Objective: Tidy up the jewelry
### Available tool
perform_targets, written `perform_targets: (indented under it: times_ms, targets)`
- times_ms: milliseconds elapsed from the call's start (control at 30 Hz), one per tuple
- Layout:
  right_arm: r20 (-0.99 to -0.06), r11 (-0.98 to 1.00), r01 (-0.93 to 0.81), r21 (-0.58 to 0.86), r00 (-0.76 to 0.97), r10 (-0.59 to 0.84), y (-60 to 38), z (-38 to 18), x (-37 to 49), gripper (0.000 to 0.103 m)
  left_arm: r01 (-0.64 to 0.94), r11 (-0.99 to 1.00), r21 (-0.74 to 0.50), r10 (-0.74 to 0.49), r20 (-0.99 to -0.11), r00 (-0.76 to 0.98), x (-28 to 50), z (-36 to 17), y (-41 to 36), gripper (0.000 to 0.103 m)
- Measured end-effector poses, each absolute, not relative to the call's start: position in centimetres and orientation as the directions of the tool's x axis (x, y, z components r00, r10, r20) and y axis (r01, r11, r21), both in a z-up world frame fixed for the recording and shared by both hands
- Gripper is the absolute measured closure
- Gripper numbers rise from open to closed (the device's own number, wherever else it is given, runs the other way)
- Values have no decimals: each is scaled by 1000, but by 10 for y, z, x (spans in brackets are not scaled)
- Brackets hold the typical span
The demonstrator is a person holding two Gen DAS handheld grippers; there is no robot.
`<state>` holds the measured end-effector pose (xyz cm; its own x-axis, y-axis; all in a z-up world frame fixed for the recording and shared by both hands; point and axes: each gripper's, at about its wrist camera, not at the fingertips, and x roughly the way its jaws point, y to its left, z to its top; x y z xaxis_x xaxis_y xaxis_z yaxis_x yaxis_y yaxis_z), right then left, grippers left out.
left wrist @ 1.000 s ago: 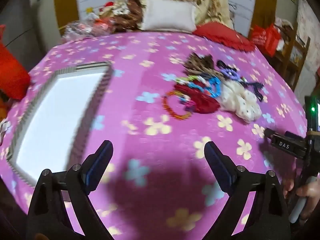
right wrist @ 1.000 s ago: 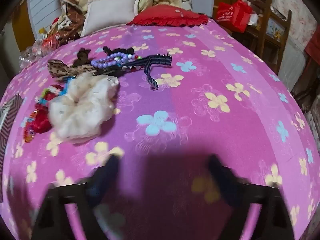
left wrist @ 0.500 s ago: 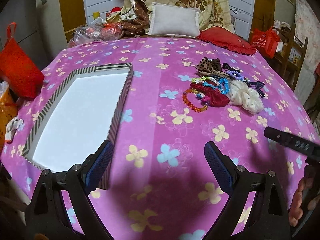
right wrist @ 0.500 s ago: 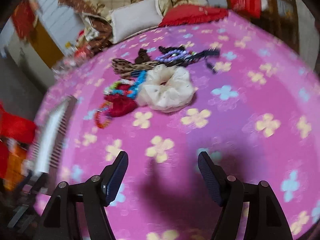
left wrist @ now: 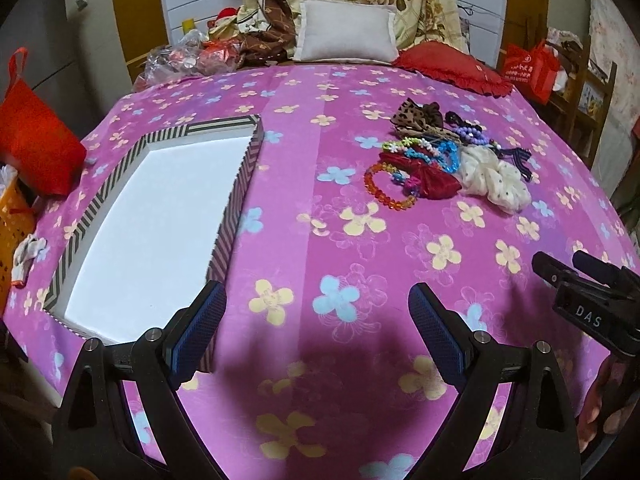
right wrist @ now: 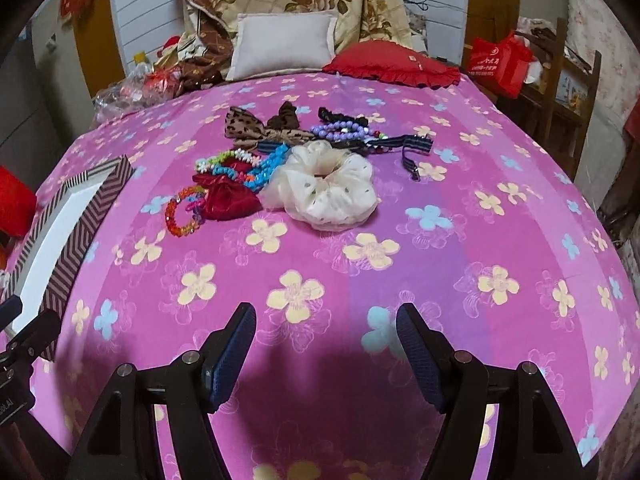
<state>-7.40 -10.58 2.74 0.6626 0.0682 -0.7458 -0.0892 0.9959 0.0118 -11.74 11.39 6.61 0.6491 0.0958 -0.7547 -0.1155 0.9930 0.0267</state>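
Observation:
A heap of jewelry and hair pieces lies on the pink flowered cover: a cream scrunchie (right wrist: 328, 192) (left wrist: 494, 178), a red scrunchie (right wrist: 228, 198), an orange bead bracelet (left wrist: 386, 192) (right wrist: 180, 216), blue and purple beads (right wrist: 344, 130), a leopard bow (right wrist: 250, 126). A striped box (left wrist: 236, 192) (right wrist: 86, 216) with a bare white inside sits to the left. My left gripper (left wrist: 316, 322) stands open over the cover beside the box's near corner. My right gripper (right wrist: 326, 344) is open too, well short of the heap. Neither holds anything.
A white pillow (left wrist: 344, 34) and a red cushion (left wrist: 452, 68) lie at the bed's far end. A red bag (left wrist: 34, 146) hangs off the left side. Wooden shelves (right wrist: 560, 80) stand at the right. The right gripper's body (left wrist: 588, 300) shows at the left view's right edge.
Both views have steadied after blur. The right gripper swung left, so the heap now sits centred ahead of it. The left view pulled back a little, showing the whole box.

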Motion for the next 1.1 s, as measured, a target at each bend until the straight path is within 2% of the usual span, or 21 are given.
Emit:
perform_targets:
  times_ms: [267,1100]
  targets:
    - [-748,997,-69,23,660,64,-113,26,-74,33,-80,996,41,83,-766,637,-116,62,102,10]
    - [-761,997,-72,37,644,75,-122,22,-64,33,-106,994,28,84,-814,575,-100,46,114,10]
